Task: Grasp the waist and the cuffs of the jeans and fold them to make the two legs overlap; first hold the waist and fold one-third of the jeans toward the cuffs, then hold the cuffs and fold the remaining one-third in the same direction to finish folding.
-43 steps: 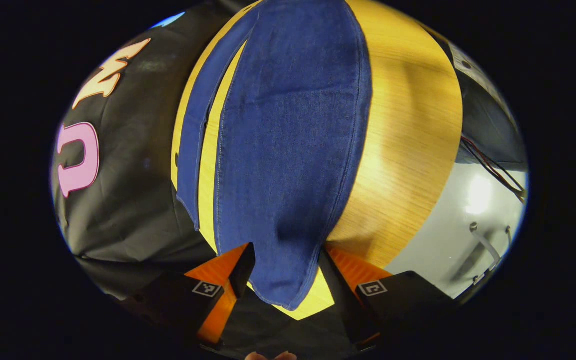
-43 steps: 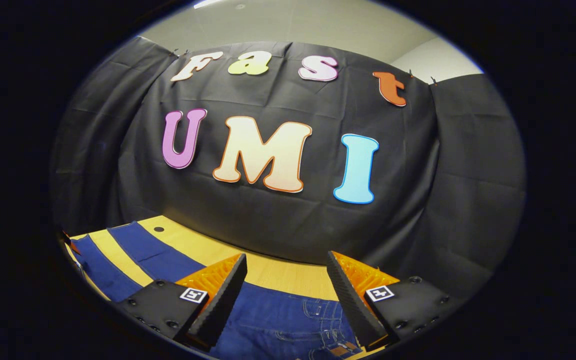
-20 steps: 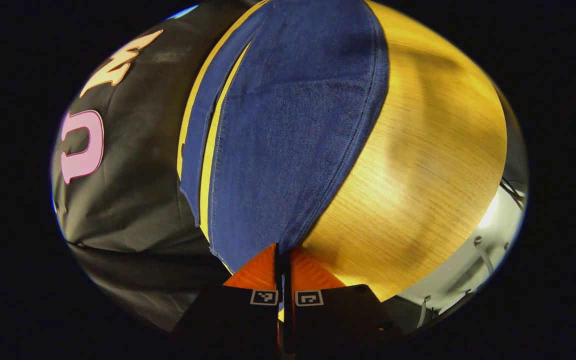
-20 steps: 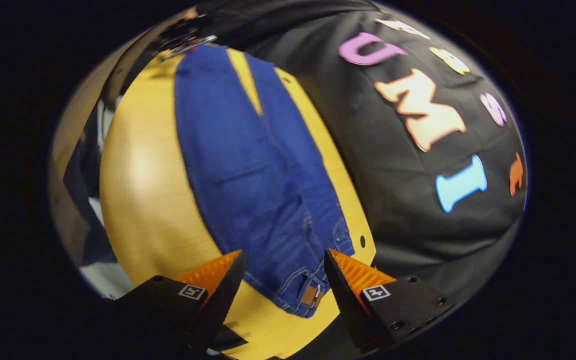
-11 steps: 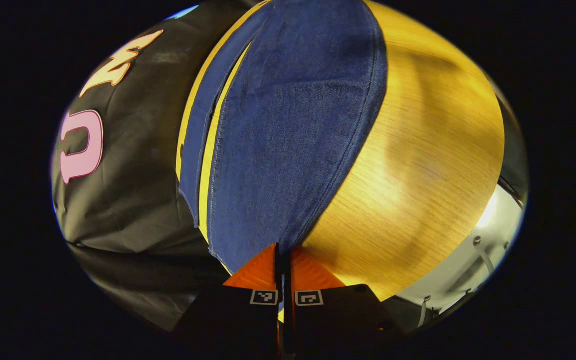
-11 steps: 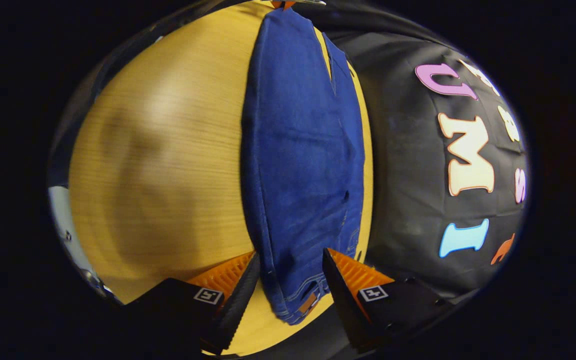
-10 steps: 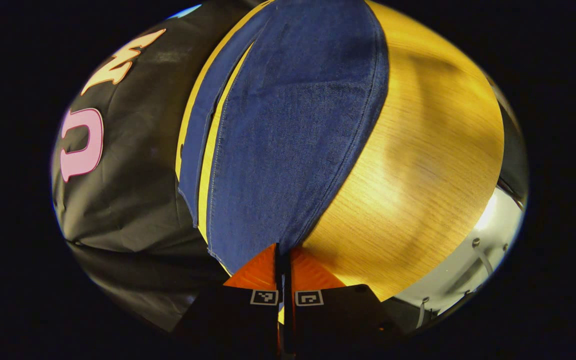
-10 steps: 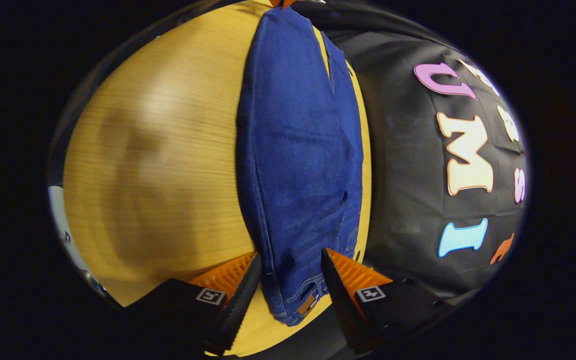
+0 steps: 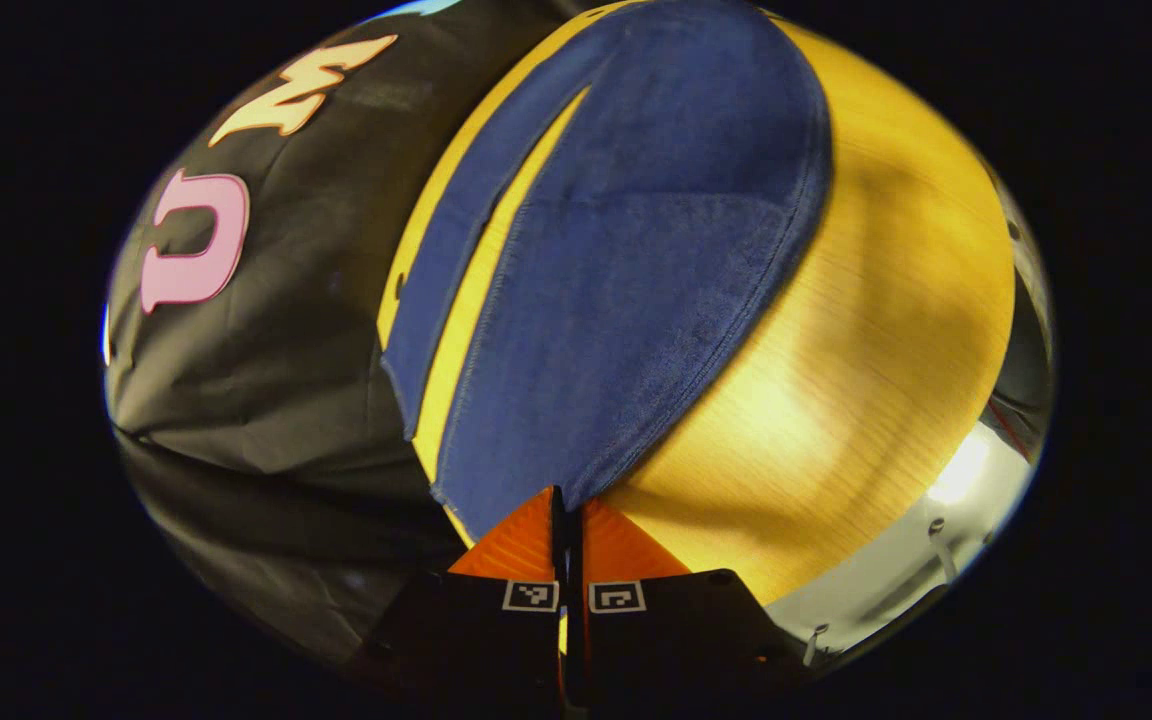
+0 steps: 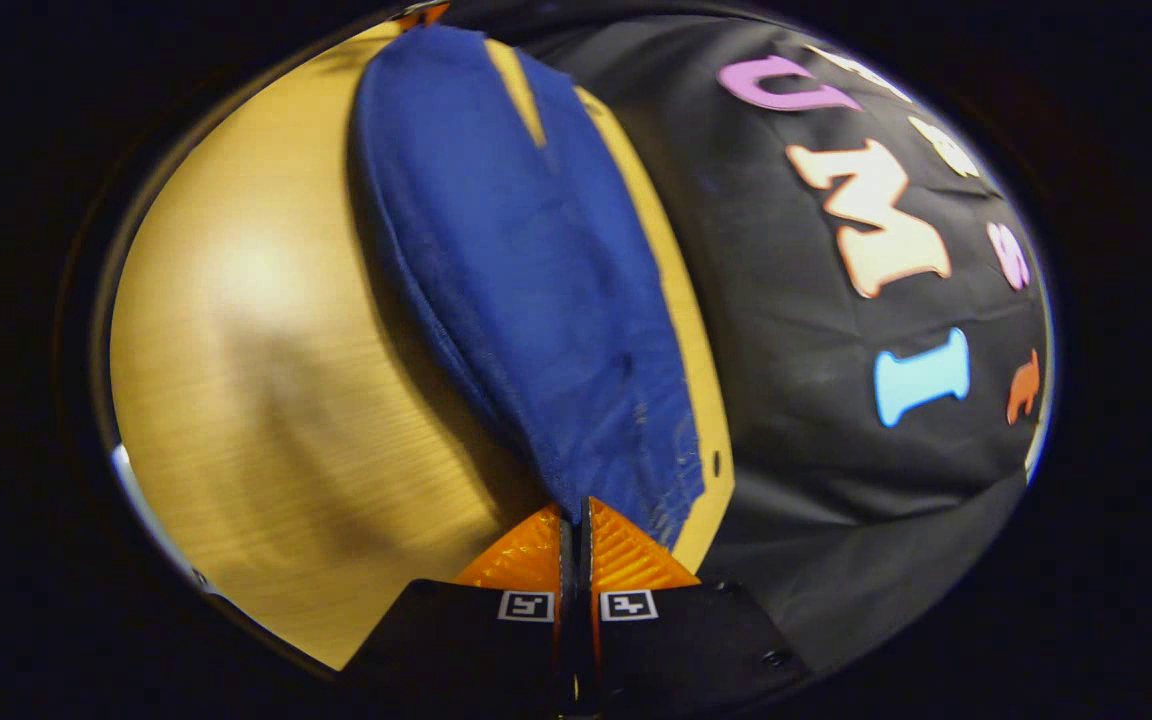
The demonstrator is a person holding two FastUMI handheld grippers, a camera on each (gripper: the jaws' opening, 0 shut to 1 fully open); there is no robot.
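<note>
The jeans (image 9: 616, 300) lie lengthwise on the wooden table (image 9: 866, 380), the two legs parted by a narrow strip of bare wood in the left gripper view; the far leg (image 9: 456, 250) runs along the table's edge next to the black cloth wall. They are dark blue denim — soft and floppy, yet thick and fairly heavy for cloth, so a lifted edge will likely sag and drag the rest behind it instead of holding a shape. The stitched hems and the waistband are the firmest places to pinch, and a grip right at a corner should pull the near leg over evenly.

The left gripper (image 9: 568, 515) has its orange fingers pressed together on the cuff corner of the near leg. In the right gripper view the jeans (image 10: 526, 270) stretch away over the table (image 10: 266, 400), and the right gripper (image 10: 573, 525) is likewise clamped, its fingers closed on the near corner at the waist end. The cloth edge there looks raised off the wood, a shadow beneath it.
</note>
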